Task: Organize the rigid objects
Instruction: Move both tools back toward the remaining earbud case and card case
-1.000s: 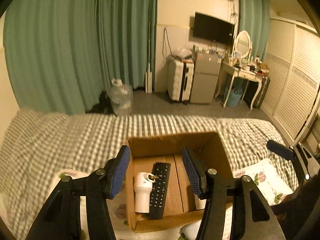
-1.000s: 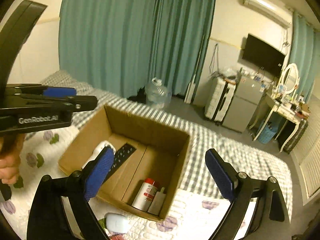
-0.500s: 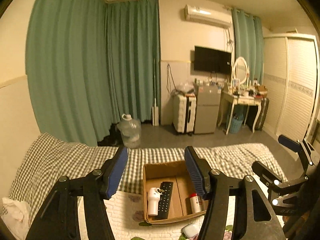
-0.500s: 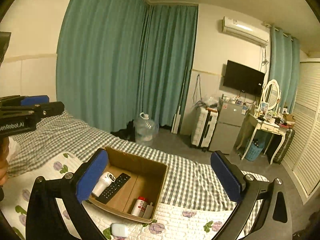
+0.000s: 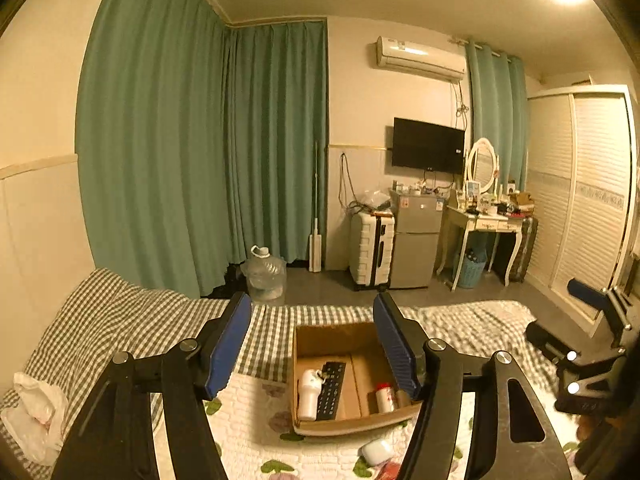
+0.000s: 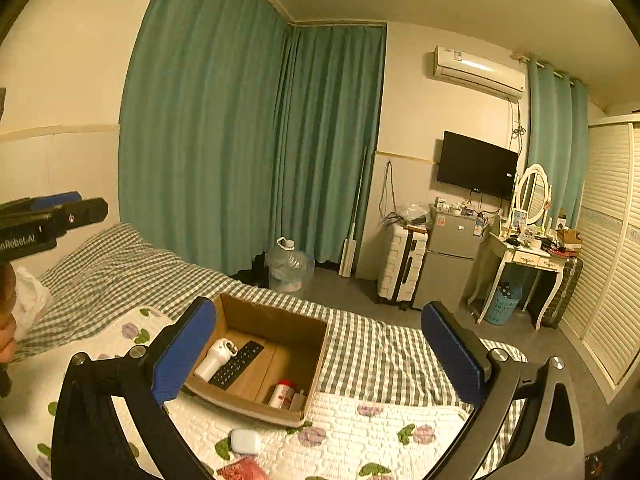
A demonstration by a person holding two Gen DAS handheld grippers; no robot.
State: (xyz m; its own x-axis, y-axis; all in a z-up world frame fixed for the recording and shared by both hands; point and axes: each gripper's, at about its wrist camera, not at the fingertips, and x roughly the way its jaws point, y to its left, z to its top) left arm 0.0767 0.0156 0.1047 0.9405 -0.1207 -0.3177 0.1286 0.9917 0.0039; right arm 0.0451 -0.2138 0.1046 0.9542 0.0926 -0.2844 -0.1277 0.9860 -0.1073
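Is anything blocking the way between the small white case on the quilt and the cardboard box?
Nothing visible does. The white case lies on the quilt just outside the cardboard box, whose top is open; only its near wall separates them.

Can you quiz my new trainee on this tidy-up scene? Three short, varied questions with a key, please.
1. True or false: the black remote lies inside the cardboard box.
2. Which item lies on the quilt outside the box? A. white case B. white bottle C. red-capped bottle
3. Fill in: the right gripper holds ____.

Key: 1 true; 2 A; 3 nothing, jaws wide open.
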